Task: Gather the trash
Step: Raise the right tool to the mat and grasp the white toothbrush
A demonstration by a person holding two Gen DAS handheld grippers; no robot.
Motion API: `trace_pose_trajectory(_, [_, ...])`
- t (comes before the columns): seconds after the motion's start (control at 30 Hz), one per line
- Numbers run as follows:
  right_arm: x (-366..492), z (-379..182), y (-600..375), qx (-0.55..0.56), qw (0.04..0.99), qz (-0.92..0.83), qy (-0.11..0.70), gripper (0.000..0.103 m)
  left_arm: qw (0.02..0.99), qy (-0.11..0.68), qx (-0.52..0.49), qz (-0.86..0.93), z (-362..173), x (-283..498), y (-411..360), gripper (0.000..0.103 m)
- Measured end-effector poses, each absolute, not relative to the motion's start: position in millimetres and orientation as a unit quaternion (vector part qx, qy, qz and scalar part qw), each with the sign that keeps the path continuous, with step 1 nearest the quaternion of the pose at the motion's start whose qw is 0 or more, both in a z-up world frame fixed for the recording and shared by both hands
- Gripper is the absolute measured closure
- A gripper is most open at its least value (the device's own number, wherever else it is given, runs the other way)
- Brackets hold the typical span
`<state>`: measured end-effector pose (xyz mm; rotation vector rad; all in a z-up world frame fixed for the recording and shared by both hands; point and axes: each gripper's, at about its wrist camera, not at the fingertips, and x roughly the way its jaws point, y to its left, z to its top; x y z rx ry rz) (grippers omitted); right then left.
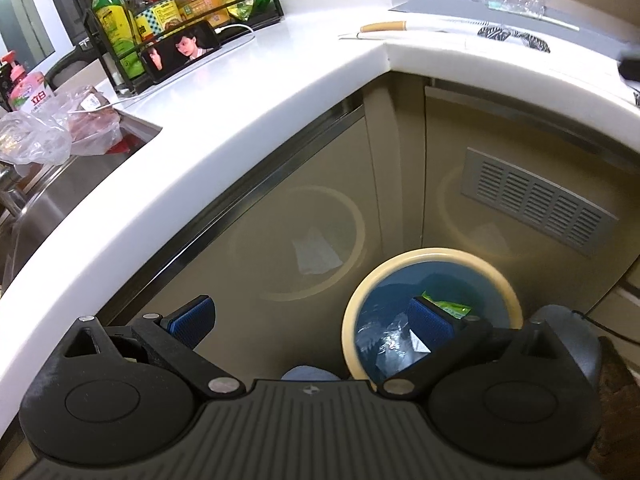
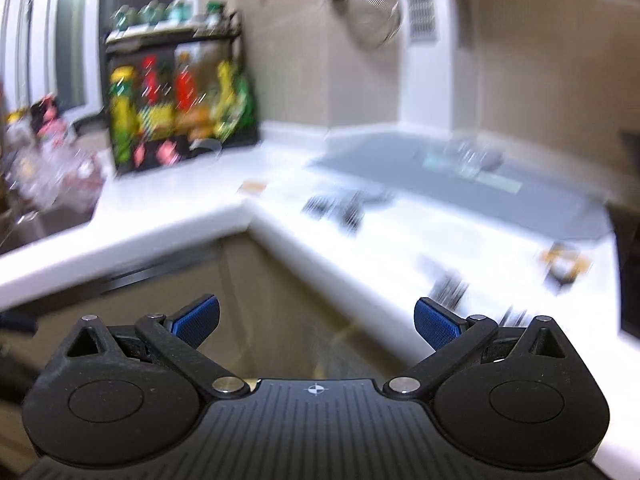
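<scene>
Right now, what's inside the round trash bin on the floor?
Inside the trash bin there is a blue liner, a green wrapper and crumpled clear plastic. The left gripper covers part of the opening, so anything beneath is hidden.

Cream-rimmed blue bin (image 1: pixel 432 258), white counter (image 1: pixel 248 92), blue-padded black claw (image 1: pixel 312 320).

The left tool (image 1: pixel 311 322) hung spread wide and empty below the counter (image 1: pixel 248 92) edge, with open air down to the cream-rimmed bin (image 1: pixel 434 312) at lower right of the frame. Cabinet doors (image 1: pixel 304 208) closed off the space ahead. At upper left, a bottle rack (image 1: pixel 168 12) and propped phone (image 1: pixel 182 54) crowded the counter.
</scene>
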<state>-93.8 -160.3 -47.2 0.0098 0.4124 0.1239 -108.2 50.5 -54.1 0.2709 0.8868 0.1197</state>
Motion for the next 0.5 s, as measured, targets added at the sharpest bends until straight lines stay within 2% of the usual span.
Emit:
trace_pose_trajectory(0.23, [-13.3,-22.0,-215.0,0.02,0.982,-0.015,0.186,0.0,0.897,0.418,0.132,0.052,-38.9,-96.7,45.1,0.0])
trace_pose_trajectory(0.5, [115.7,-23.6,-292.2,0.031,0.964,-0.133,0.228,0.0,0.899,0.416,0.125,0.05,-24.2,-79.6,45.8,0.0])
